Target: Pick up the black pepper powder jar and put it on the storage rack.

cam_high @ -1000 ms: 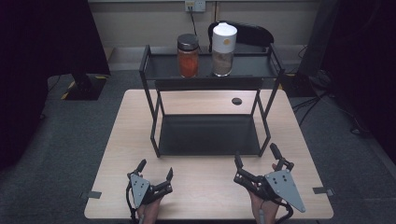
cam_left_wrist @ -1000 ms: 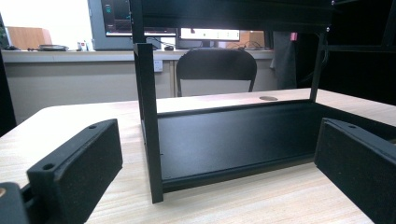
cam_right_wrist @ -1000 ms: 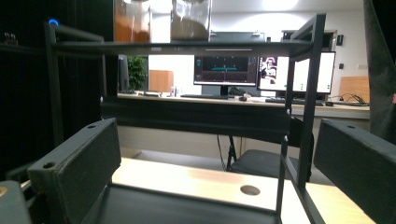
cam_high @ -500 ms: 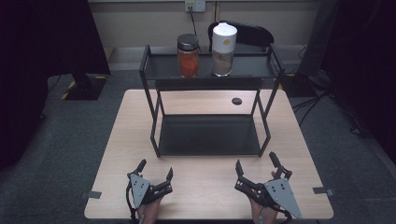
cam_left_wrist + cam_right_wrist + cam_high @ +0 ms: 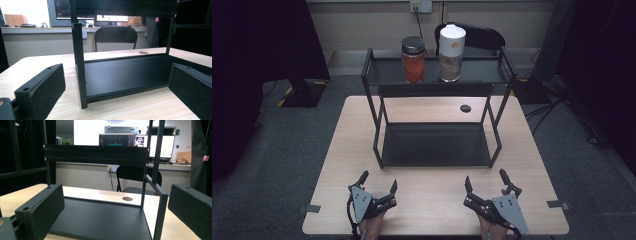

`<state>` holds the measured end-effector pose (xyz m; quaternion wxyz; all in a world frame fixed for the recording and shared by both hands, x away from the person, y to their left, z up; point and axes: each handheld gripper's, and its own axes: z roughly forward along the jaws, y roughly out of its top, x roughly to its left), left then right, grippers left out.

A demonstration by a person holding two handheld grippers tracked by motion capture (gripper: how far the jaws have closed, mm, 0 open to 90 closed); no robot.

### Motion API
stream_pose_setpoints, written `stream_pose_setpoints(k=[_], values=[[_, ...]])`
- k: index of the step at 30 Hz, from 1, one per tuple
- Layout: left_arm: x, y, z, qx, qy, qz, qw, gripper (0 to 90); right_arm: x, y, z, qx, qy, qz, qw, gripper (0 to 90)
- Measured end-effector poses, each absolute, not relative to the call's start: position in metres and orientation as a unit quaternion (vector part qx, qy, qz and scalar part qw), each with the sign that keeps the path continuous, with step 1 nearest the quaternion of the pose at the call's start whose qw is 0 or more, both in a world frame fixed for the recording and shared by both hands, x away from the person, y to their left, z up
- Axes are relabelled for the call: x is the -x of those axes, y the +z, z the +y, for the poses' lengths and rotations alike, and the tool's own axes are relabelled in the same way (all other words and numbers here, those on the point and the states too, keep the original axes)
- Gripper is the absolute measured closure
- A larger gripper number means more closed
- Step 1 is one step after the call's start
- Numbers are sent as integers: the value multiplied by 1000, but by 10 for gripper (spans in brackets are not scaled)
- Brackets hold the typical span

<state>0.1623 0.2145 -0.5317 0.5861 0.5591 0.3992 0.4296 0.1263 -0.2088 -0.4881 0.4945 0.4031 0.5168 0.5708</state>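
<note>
Your table carries a black two-tier rack at its centre, stretching toward twelve o'clock. The lower shelf sits bare; the upper shelf holds the two things nearest your reach, side by side and apart: a tall jar with a white lid toward one o'clock, and a shorter jar with orange contents and a dark lid just at its nine o'clock side. Both stand upright.

Your left gripper rests at about seven o'clock on the near edge, jaws spread wide and holding nothing; in the left gripper view the rack's near left post stands just ahead. Your right gripper lies at five o'clock, jaws likewise wide and empty, looking along the lower shelf past the near right post.

I judge this a starting reach for the jars. Lift each hand well above the top rail before going forward, since the posts stand in your straight path. Keep the jaws wide, come level at a jar's body below its lid, and centre it between the pads before closing. Take the jars one per hand, because they stand near enough for a stray jaw to tip the neighbour
</note>
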Motion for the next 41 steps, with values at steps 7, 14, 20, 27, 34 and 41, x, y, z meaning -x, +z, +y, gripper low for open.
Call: stream_pose_setpoints(k=[7,14,20,27,34,41], values=[[-162,-532,214,-559,430,399,586,2,-133,-501,-213,-418,569,517,484,0],[-162,-532,214,-559,430,400,586,2,-138,-511,-216,-429,558,520,483,0],[-162,-532,214,-559,429,399,586,2,-141,-518,-215,-433,551,526,482,0],[-162,-532,214,-559,429,399,586,2,-144,-524,-216,-434,545,531,482,0],[-162,-532,214,-559,429,399,586,2,-148,-529,-219,-441,544,534,473,0],[-161,-532,213,-557,431,402,585,3,-148,-529,-218,-446,544,530,474,0]])
